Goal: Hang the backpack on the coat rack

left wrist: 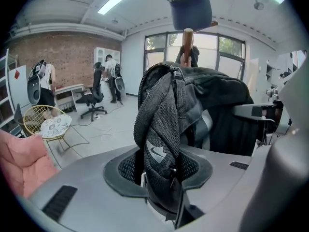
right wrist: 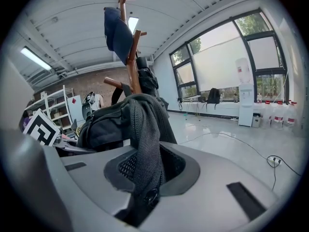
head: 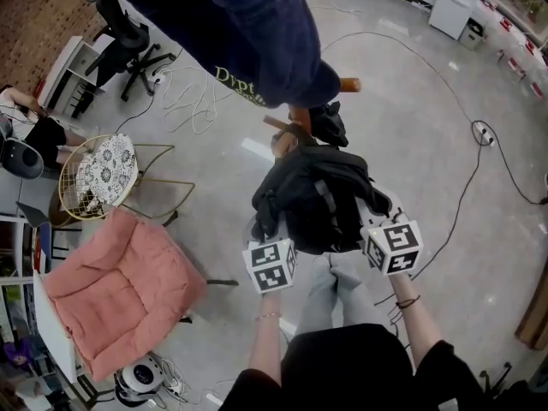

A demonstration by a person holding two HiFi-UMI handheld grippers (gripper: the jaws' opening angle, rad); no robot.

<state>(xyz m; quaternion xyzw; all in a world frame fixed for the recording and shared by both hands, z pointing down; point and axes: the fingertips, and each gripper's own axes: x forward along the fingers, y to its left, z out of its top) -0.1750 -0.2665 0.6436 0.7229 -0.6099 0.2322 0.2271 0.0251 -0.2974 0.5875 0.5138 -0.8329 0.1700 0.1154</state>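
- The left gripper (left wrist: 161,180) has its jaws clamped on a grey mesh shoulder strap (left wrist: 158,129); the right gripper (right wrist: 145,180) pinches the other strap (right wrist: 147,139).
- The backpack (head: 317,199) hangs between both grippers, at 12 o'clock from each, with its long axis roughly upright.
- The coat rack (right wrist: 131,64) stands just beyond it at 12 o'clock, and neither hand is clearly nearer.
- The backpack is black, soft and slumped.

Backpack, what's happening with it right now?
A person's left gripper and right gripper each have jaws shut on a mesh shoulder strap of the black backpack, held up at the wooden coat rack. A dark cap already hangs higher up. Whether the backpack has caught a peg isn't visible.
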